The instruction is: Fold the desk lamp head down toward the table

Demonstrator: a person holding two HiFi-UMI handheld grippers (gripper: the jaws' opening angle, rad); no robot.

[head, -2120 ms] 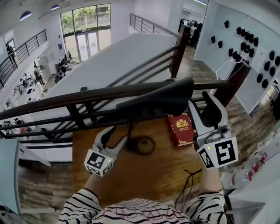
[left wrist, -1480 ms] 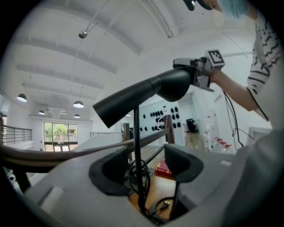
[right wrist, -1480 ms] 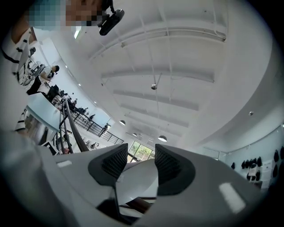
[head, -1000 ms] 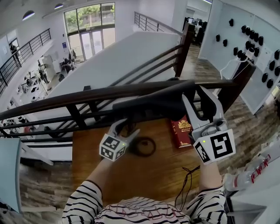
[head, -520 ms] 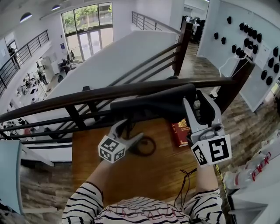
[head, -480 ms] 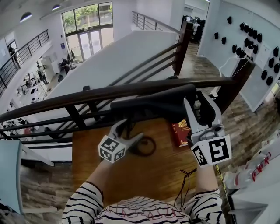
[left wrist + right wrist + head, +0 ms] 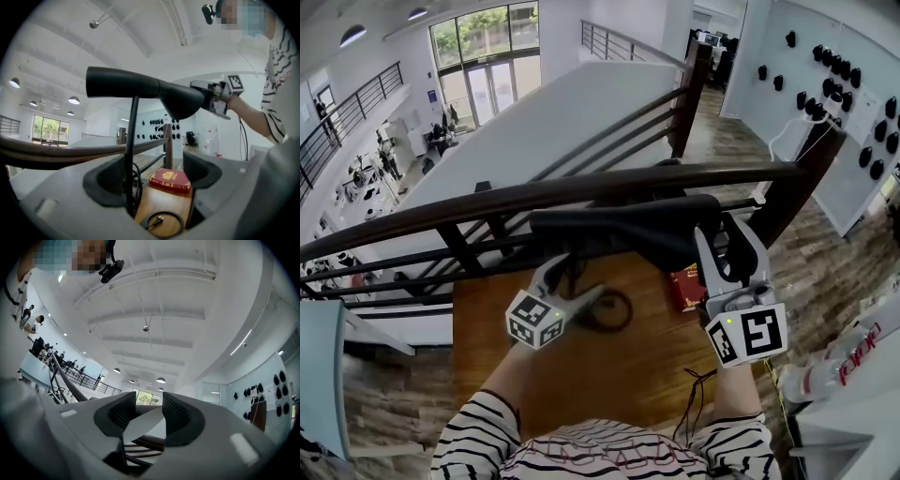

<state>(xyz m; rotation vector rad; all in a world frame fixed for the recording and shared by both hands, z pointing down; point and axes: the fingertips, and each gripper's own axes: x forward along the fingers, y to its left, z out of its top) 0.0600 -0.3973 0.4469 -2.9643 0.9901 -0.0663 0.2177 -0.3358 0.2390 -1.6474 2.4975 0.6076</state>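
Behind the wooden tabletop (image 7: 581, 375) a dark railing (image 7: 487, 202) ran across, and beyond it an open hall with tall windows was visible. On the right side stood a white wall panel (image 7: 844, 84) with many small black objects on it.

The desk lamp head (image 7: 619, 230), black and long, lay nearly level above the back part of the tabletop; in the head view it was just under the railing. Its thin stem (image 7: 131, 154) went straight down from it toward the tabletop.

The left claw (image 7: 577, 279) pointed level at the stem. Its jaws had just been opening and stood released, wide apart. The stem passed between them, just beside the pad (image 7: 103, 180) on the left of the left gripper view and well apart from the other pad.

The right claw (image 7: 719, 227) was at the wider right end of the desk lamp head, tilted a little upward, with its two jaws on both sides of that end. In the right gripper view the gap between its pads was free, with only a white wall and the railing behind it, so this claw was released too.

A red book (image 7: 684, 281) lay on the tabletop below the right end of the desk lamp head. A black cable coil (image 7: 609, 309) lay near the foot of the stem, with its plug inside the loop. Another thin cable (image 7: 698, 384) lay on the near right part of the tabletop. The person's striped sleeves (image 7: 478, 436) showed at the bottom of the head view.
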